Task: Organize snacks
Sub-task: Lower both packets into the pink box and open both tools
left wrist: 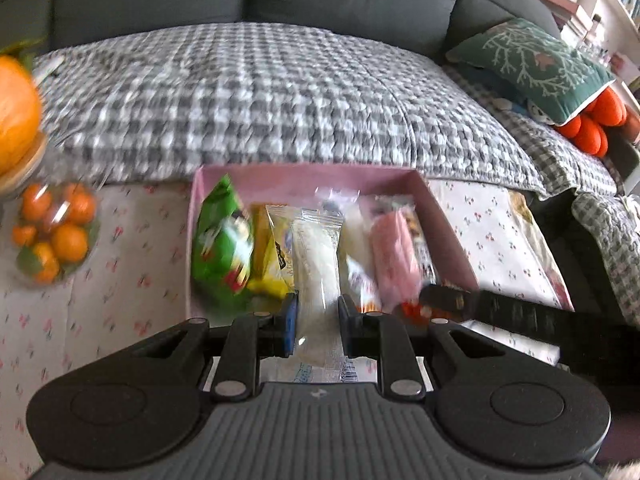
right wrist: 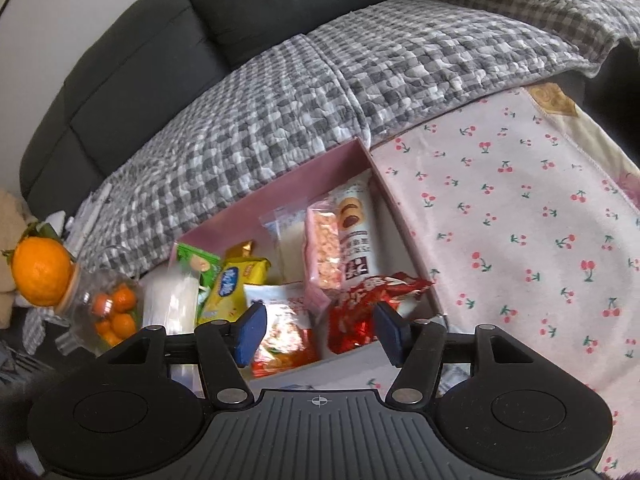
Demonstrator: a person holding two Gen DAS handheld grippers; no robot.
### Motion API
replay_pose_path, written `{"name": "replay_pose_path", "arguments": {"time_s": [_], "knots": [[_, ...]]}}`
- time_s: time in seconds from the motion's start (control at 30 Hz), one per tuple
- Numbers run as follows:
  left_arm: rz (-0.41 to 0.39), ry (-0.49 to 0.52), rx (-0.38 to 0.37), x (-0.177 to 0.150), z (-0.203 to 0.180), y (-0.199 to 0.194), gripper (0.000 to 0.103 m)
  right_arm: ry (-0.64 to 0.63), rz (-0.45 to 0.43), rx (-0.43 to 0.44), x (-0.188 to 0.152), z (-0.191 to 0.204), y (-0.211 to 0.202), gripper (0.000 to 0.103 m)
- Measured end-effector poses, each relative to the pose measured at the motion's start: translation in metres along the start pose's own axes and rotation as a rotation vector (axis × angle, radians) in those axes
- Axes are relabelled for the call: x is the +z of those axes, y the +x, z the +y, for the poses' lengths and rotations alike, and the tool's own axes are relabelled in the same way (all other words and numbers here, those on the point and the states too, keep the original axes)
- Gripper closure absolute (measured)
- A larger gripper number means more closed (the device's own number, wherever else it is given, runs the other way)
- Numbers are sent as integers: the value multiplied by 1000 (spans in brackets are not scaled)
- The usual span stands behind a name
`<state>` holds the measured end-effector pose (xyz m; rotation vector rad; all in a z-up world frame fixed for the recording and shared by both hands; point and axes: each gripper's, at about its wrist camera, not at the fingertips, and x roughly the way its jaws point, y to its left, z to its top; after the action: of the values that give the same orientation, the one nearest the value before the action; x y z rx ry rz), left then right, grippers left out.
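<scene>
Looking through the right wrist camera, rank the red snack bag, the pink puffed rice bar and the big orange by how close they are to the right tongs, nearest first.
From the right tongs:
1. Red snack bag, in the box's near right corner, just beyond the open jaws.
2. Pink puffed rice bar, further into the box.
3. Big orange, far left, outside the box, atop a jar.

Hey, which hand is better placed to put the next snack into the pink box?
The left. Its tongs are shut on a clear packet with a white snack, held just over the pink box. The right tongs are open and empty above the red packet already in the box.
</scene>
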<state>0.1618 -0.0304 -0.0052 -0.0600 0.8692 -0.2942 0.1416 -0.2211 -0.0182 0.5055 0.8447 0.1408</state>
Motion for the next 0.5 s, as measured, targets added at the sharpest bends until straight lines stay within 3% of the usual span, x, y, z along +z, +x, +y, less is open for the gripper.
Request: {"name": "replay_pose_path", "arguments": {"time_s": [0.5], "knots": [[39, -19, 21, 45, -18, 60, 84, 7, -6, -16, 6, -12, -3, 42]]}}
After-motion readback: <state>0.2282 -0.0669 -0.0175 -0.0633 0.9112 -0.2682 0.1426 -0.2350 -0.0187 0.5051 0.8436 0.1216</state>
